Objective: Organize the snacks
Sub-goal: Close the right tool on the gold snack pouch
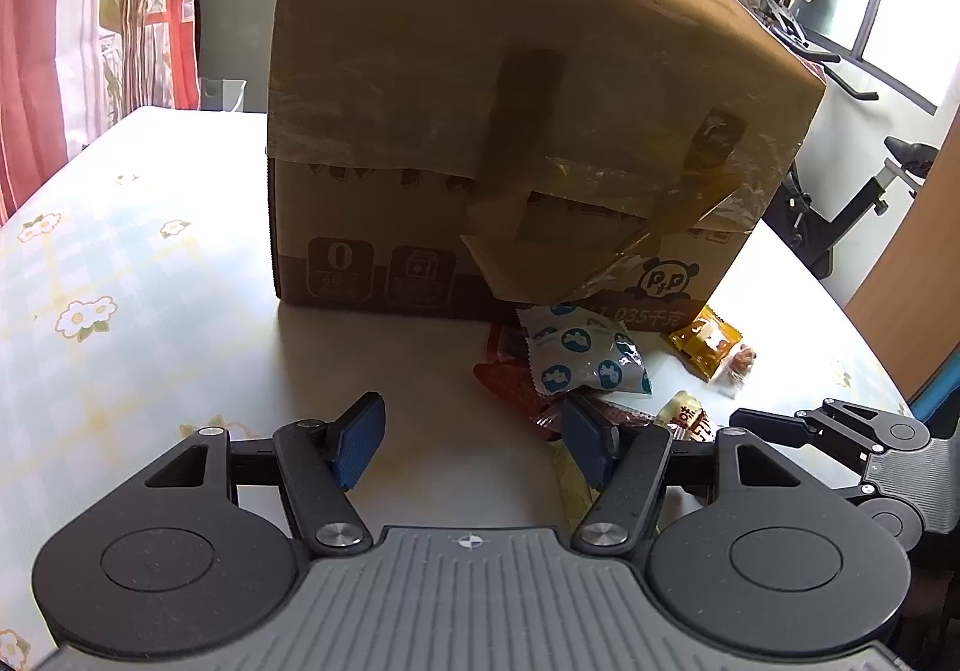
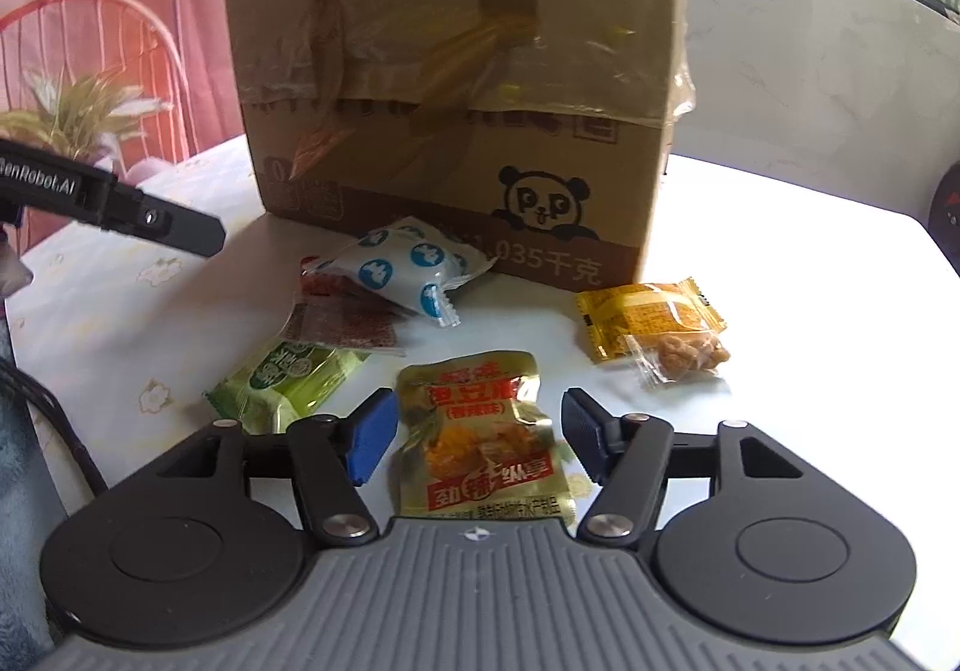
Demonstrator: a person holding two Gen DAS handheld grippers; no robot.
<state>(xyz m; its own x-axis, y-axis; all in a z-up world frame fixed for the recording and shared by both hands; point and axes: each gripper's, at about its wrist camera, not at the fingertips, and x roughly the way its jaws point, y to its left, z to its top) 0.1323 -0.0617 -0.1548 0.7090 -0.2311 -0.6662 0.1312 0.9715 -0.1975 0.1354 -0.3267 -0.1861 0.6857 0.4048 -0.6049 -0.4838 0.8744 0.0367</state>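
A tall taped cardboard box [image 1: 510,101] [image 2: 456,71] with a panda print stands on the table. Snack packets lie loose in front of it: a white one with blue dots [image 1: 585,356] [image 2: 408,269], a red one [image 2: 342,320] under it, a green one [image 2: 288,380], a yellow one [image 2: 648,317] and a small clear-wrapped nut sweet [image 2: 684,356]. A gold packet [image 2: 480,449] lies flat between the jaws of my right gripper [image 2: 480,425], which is open, with gaps on both sides. My left gripper [image 1: 471,431] is open over bare tablecloth, left of the pile.
The table [image 1: 120,281] wears a pale floral cloth and curves away at the right. An exercise bike [image 1: 840,221] stands past the far right edge, by the windows. A red chair [image 2: 120,41] and a plant [image 2: 78,119] stand beyond the left side.
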